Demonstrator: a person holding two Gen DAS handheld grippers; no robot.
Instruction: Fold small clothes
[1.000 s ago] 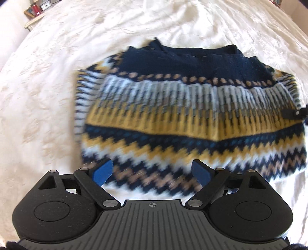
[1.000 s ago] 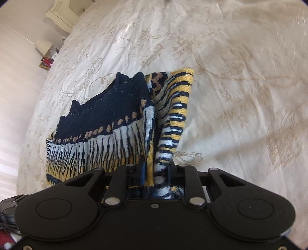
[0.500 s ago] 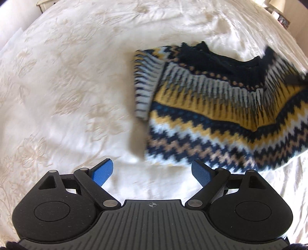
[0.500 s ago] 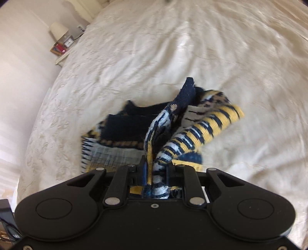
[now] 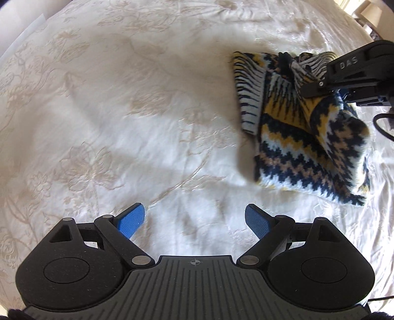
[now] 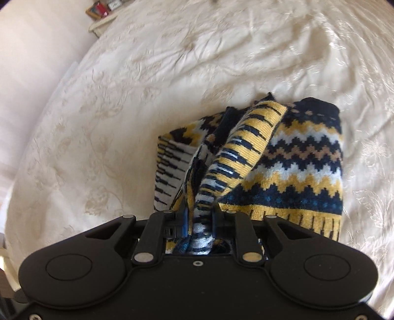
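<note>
A small knitted sweater (image 5: 303,128) in navy, yellow, white and tan zigzag bands lies on a cream bedspread (image 5: 123,110), at the right of the left wrist view. My right gripper (image 6: 198,221) is shut on a bunched edge of the sweater (image 6: 283,172) and lifts it, folding one side over the rest. The right gripper also shows at the far right of the left wrist view (image 5: 354,73). My left gripper (image 5: 194,221) is open and empty above bare bedspread, to the left of and nearer than the sweater.
The cream embroidered bedspread (image 6: 147,73) fills both views. A bedside shelf with small items (image 6: 101,12) stands beyond the bed's far left edge in the right wrist view. A pale wall (image 6: 32,61) runs along the left.
My left gripper has drawn away from the sweater to the left, still open. My right gripper has carried the held edge up and across, so the sweater is now folded narrower.
</note>
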